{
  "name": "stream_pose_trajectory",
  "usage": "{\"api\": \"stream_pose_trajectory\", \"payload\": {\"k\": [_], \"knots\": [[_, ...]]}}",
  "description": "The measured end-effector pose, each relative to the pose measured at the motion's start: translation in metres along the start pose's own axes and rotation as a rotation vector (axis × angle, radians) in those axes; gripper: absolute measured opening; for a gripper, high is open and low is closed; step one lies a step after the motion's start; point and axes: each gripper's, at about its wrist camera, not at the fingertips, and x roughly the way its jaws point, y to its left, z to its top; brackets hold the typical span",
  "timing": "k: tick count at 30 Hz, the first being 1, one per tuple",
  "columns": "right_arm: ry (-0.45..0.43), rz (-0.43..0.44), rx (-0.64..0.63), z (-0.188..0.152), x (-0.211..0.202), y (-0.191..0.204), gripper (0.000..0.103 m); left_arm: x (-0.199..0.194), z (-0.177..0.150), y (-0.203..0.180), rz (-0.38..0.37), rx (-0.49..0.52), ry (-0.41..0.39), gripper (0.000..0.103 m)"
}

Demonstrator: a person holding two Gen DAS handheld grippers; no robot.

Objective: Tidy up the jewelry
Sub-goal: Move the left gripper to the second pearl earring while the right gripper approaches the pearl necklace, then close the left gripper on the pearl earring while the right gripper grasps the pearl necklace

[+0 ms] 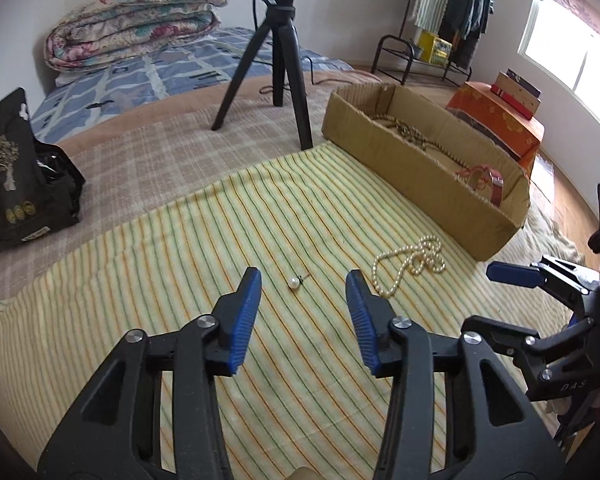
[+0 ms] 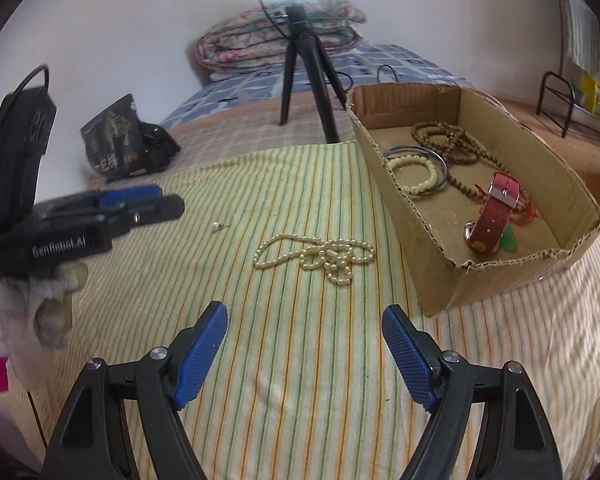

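1. While both grippers hang open and empty, left gripper [image 1: 302, 276] lines up on the pearl earring [image 1: 294, 283]; right gripper [image 2: 304, 318] faces the pearl necklace [image 2: 316, 256].
2. Both lie on the striped cloth [image 2: 300, 360] beside the cardboard box [image 2: 440, 264]; next likely needs a careful pinch.

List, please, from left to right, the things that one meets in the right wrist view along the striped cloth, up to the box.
Left gripper → pearl earring → pearl necklace → cardboard box, with the red watch strap inside it.
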Motion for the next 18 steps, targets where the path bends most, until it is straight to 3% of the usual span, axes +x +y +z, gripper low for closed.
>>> {"api": "stream_pose_trajectory", "payload": {"k": [3, 6, 18], "knots": [[0.009, -0.023, 0.014, 0.000, 0.007, 0.003, 0.081, 0.010, -0.003, -0.001, -0.020, 0.017, 0.015, 0.044], [0.004, -0.059, 0.006, 0.001, 0.011, 0.006, 0.081, 0.018, -0.005, -0.001, -0.023, 0.040, 0.024, 0.036], [0.005, -0.138, 0.036, 0.009, 0.026, 0.007, 0.081, 0.046, 0.000, 0.000, -0.046, 0.060, 0.037, 0.036]]}}
